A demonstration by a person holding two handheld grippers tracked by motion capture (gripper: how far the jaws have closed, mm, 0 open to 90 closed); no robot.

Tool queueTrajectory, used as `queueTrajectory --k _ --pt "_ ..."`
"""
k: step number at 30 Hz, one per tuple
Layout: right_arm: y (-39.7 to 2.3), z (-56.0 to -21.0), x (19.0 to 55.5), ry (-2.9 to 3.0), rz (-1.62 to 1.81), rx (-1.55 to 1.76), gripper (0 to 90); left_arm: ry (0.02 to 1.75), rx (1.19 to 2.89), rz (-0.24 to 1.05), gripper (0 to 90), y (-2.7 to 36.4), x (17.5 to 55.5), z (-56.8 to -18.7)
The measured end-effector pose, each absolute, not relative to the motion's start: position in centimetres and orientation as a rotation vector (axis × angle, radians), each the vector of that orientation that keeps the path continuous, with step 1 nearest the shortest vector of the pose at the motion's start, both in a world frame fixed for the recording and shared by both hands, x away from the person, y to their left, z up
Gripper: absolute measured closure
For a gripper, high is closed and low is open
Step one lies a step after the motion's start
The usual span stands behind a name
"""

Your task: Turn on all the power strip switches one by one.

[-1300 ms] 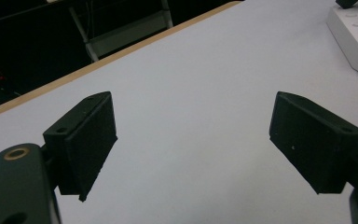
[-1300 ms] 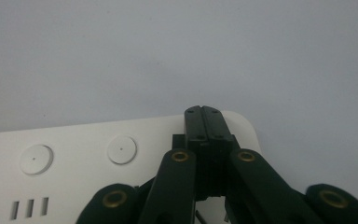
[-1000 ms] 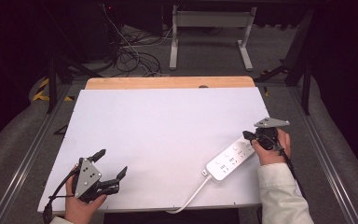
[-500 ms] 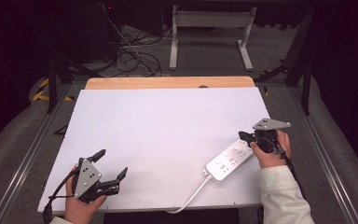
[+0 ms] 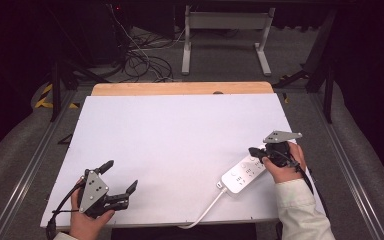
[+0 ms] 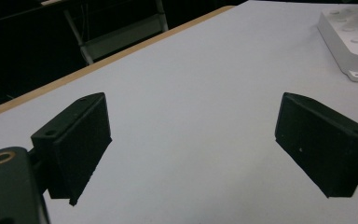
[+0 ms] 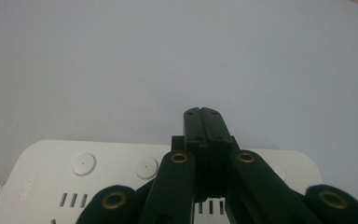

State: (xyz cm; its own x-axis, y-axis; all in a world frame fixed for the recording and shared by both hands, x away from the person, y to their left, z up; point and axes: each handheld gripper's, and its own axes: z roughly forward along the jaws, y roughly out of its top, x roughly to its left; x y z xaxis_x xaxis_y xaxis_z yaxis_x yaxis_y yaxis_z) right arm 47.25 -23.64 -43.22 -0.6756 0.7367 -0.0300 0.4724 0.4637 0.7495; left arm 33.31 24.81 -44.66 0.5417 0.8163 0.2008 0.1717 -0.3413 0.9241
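Right gripper [image 5: 254, 150] down over the far end of the white plastic power strip [image 5: 242, 173], jaws pressed together, tip above the row of round buttons, probably about to press one, though contact hard to confirm from here. Strip lying at the right near corner of the white-topped bench [image 5: 180, 140], its white cord [image 5: 202, 214] trailing off the front edge. Left gripper [image 5: 121, 186] parked at the near left, jaws spread wide over bare bench, holding nothing. Pressing likely not yet done; nothing plugged in. Count: one power strip, one cord, two grippers.
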Motion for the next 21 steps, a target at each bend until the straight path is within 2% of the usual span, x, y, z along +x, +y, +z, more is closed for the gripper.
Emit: queueTrajectory --k 21 --pt "-23.6 -45.0 47.6 2.405 0.929 1.072 90.0 0.814 1.822 0.846 10.3 24.8 33.3 -44.7"
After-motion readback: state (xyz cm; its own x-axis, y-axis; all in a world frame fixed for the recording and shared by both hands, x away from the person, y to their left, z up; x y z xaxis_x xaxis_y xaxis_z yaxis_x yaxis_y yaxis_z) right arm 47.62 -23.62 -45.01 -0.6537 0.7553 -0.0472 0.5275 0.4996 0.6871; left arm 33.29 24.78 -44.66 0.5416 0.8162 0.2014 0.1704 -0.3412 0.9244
